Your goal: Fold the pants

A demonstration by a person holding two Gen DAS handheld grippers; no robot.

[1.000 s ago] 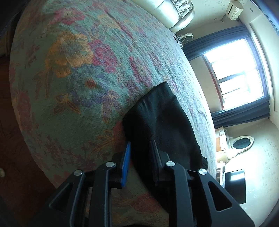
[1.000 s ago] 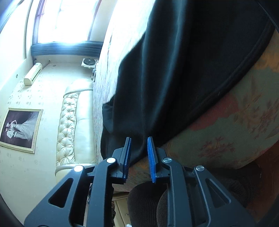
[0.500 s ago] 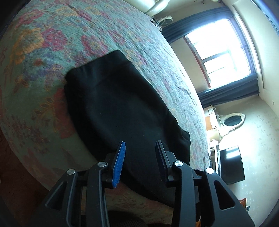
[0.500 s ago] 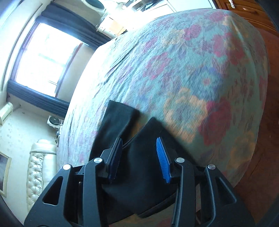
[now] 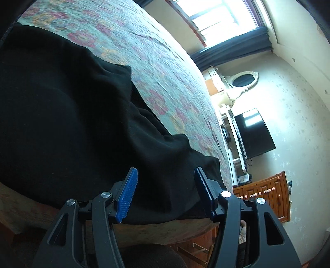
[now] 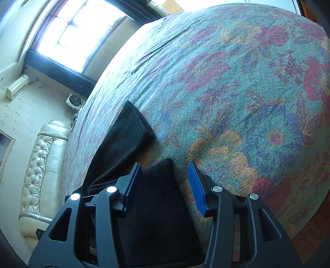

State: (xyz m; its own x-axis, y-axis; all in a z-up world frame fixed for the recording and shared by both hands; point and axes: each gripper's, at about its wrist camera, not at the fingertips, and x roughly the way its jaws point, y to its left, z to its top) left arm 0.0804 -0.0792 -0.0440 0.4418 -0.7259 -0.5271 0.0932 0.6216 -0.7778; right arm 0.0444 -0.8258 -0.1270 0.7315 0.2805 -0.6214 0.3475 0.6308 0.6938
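Note:
Black pants [image 5: 68, 115] lie on a bed with a floral green cover [image 5: 156, 68], near its edge. My left gripper [image 5: 165, 191] is open, its blue pads on either side of the pants' near edge, holding nothing. In the right wrist view the pants [image 6: 127, 134] show two leg ends; one leg end [image 6: 160, 185] lies between the open jaws of my right gripper [image 6: 165, 181]. The jaws are not closed on the cloth.
A window [image 5: 216, 12] with dark curtains, a wall TV [image 5: 253, 134] and a wooden dresser [image 5: 266, 193] stand beyond the bed. A cream tufted headboard [image 6: 39, 165] and wall air conditioner [image 6: 16, 88] are on the other side.
Both grippers have opened wider. The left one has swung along the pants toward the far end; the right one has moved closer over a leg end.

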